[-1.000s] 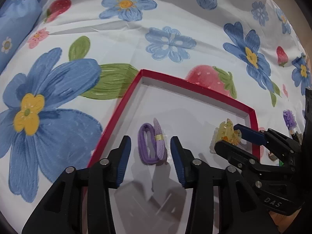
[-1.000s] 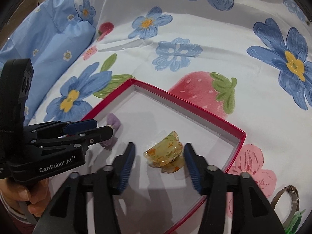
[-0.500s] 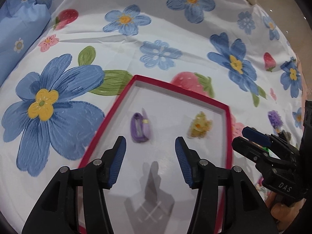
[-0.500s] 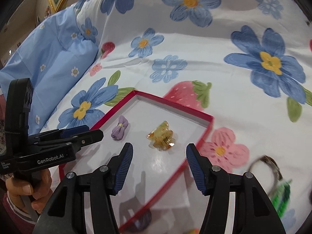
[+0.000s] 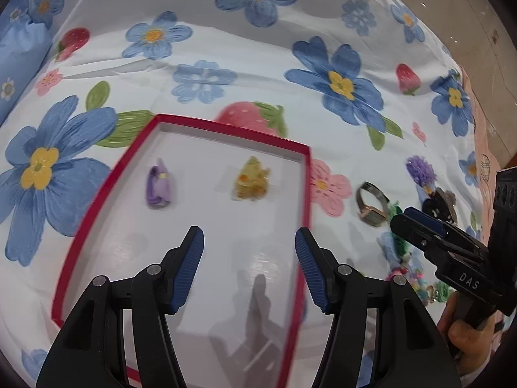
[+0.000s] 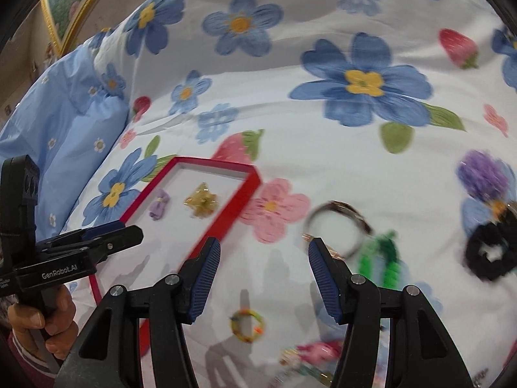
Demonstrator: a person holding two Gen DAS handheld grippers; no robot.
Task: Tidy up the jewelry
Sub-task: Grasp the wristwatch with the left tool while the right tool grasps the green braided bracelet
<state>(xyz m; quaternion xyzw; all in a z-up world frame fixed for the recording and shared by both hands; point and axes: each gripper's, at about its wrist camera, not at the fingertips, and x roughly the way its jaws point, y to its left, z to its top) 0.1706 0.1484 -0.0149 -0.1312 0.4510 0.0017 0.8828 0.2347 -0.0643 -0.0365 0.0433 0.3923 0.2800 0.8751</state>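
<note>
**While Both Tools Stand Empty**

Left tool [image 5: 248, 242]: jaws opening, nothing between them, above the red tray [image 5: 305, 174]. Right tool [image 6: 263, 255]: jaws apart, empty, over the bedspread [image 6: 323, 123]. Purple hair tie [image 5: 159, 186] and amber claw clip [image 5: 252, 179] lie apart inside the tray.

1. The red tray's [image 5: 305, 174] near end is hidden behind the left tongs [image 5: 248, 266].
2. The watch [image 6: 339, 226] and green piece [image 6: 386, 258] are motion-blurred.
3. The small trinkets [image 6: 310, 355] at the bottom edge are cut off and unreadable.
</note>
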